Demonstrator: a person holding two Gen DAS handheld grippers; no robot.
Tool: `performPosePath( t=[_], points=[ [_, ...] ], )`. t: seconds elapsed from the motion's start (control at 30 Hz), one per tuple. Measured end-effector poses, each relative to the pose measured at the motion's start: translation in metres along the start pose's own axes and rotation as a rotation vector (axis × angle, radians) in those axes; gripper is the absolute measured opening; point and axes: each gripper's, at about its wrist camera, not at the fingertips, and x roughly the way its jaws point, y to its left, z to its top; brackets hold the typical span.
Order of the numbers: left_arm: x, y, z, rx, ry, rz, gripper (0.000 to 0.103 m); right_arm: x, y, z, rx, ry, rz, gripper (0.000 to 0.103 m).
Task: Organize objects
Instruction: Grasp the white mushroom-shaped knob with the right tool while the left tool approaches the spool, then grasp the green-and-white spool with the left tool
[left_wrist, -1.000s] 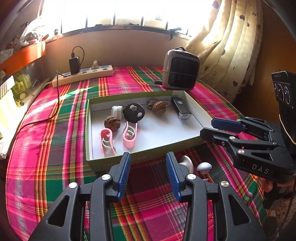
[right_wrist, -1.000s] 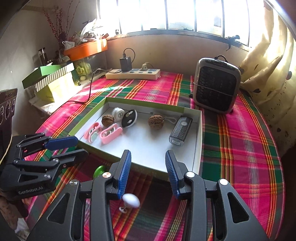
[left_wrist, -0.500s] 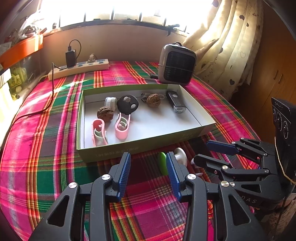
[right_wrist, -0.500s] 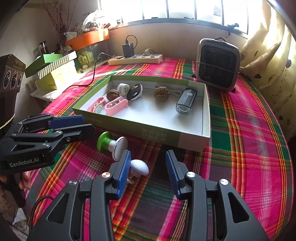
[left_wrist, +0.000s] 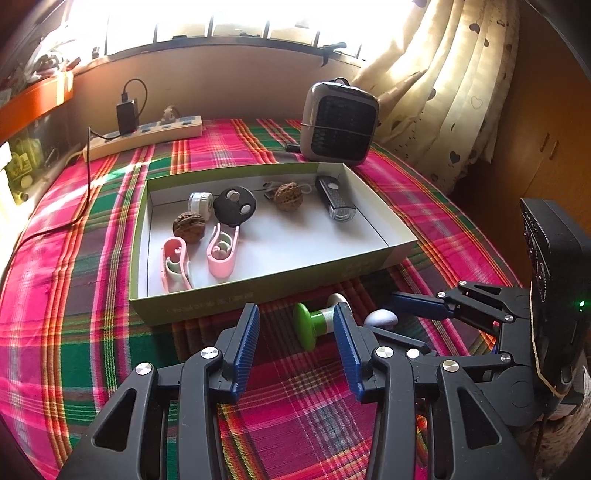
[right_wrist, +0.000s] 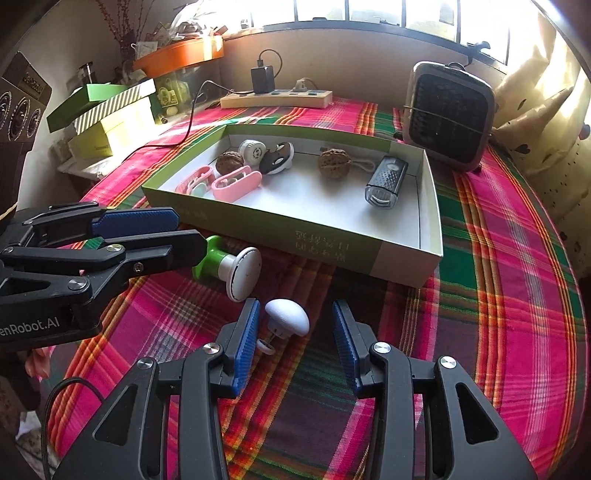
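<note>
Lying on plaid cloth: white mushroom-shaped knob (right_wrist: 287, 320), thin stem, between parted, untouching right hand-held gripper (right_wrist: 291, 334) jaws.

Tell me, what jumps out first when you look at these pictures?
The bright pink-and-green plaid cloth covers the whole table, and in its middle sits a shallow green box holding walnuts, pink clips and other small things. In front of the box, two open grippers face small objects on the cloth: the left gripper faces a green-and-white spool, and the right gripper has a white mushroom-shaped knob between its fingers, untouched.
</note>
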Motion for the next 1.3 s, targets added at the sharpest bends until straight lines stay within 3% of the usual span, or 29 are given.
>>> performPosePath(
  t=[0.17, 0.43, 0.83, 1.3],
  points=[
    [0.003, -0.005, 0.0, 0.011, 0.012, -0.005, 0.043, 0.0, -0.003, -0.002, -0.003, 0.008, 0.001, 0.041],
    [0.005, -0.012, 0.003, 0.014, 0.021, -0.001, 0.045, -0.001, -0.008, -0.003, 0.019, 0.003, 0.017, 0.023],
    [0.022, -0.027, 0.003, 0.061, 0.078, 0.025, 0.045, -0.009, -0.019, -0.013, 0.034, -0.001, 0.01, 0.023],
    [0.032, -0.025, 0.002, 0.029, 0.092, 0.058, 0.044, -0.011, -0.023, -0.014, 0.04, -0.001, 0.01, 0.023]
  ],
)
